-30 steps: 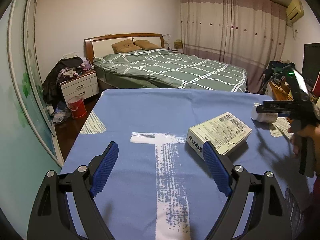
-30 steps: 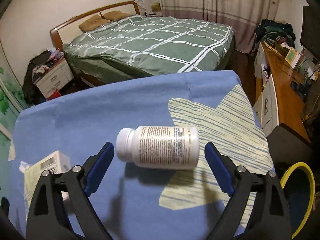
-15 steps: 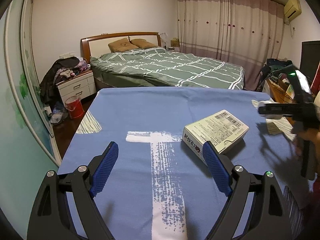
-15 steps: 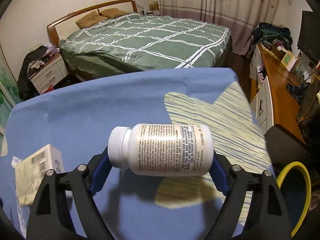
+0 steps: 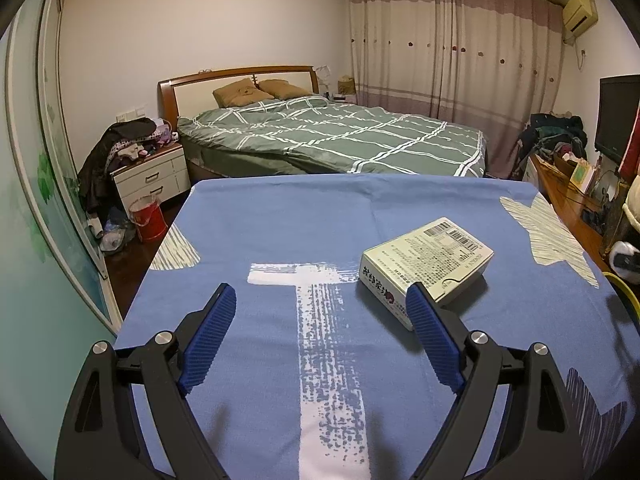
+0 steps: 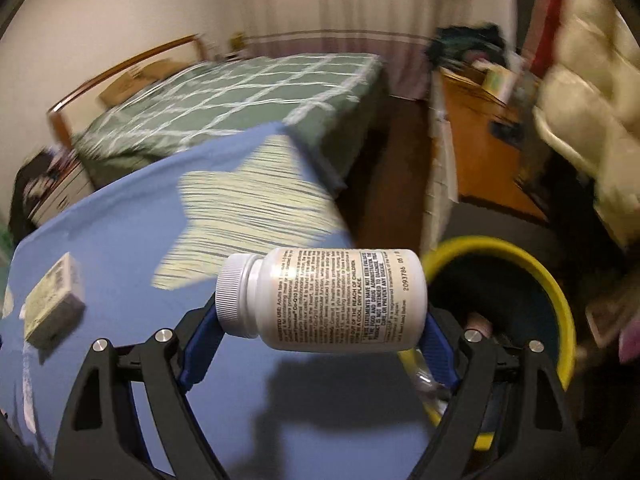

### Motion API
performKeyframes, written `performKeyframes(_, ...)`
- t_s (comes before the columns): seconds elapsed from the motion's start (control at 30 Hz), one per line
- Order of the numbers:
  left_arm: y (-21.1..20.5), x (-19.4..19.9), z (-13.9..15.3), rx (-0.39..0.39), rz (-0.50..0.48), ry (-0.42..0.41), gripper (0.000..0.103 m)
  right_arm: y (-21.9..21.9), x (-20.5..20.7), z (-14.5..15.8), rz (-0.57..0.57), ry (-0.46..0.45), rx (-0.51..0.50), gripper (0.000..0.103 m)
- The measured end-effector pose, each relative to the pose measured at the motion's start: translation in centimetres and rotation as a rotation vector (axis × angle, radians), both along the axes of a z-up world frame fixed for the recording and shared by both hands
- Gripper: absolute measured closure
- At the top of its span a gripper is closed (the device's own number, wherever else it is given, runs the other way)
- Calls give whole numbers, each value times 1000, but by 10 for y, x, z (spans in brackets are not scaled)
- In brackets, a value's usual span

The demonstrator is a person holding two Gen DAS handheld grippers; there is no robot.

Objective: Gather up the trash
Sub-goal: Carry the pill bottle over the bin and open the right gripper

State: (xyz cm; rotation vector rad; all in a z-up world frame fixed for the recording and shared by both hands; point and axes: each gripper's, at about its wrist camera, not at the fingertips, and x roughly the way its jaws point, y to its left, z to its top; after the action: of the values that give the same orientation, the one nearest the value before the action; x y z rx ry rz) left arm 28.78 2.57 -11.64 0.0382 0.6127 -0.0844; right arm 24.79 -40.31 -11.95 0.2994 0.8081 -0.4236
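Note:
My right gripper (image 6: 320, 332) is shut on a white pill bottle (image 6: 320, 300), held sideways by its cap and base above the blue tablecloth (image 6: 120, 248), close to the table's right edge. A yellow-rimmed bin (image 6: 520, 256) with a dark liner stands on the floor just right of the bottle; something lies inside it. A cream printed carton (image 5: 428, 268) lies on the blue tablecloth (image 5: 280, 220) and shows small in the right wrist view (image 6: 54, 300). My left gripper (image 5: 320, 332) is open and empty above the cloth, its right finger (image 5: 432, 336) in front of the carton's near corner.
A bed with a green checked cover (image 5: 340, 140) stands beyond the table. A white nightstand (image 5: 152, 176) and a red bucket (image 5: 146, 218) are on the far left floor. A wooden desk (image 5: 568, 196) with clutter runs along the right wall.
My right gripper closed on the bottle, lifted it off the cloth and swung right toward the yellow bin; that view is blurred. My left gripper stayed open and drifted slightly.

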Motion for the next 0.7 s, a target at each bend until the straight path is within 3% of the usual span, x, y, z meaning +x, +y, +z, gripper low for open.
performKeyframes(0.3, -2, -2, 1, 7, -3, -4, 17, -57, -30, -22, -200, 47, 7, 22)
performKeyframes(0.7, -3, -2, 1, 9, -6, -4, 17, -82, -40, -32, -243, 65, 14, 19)
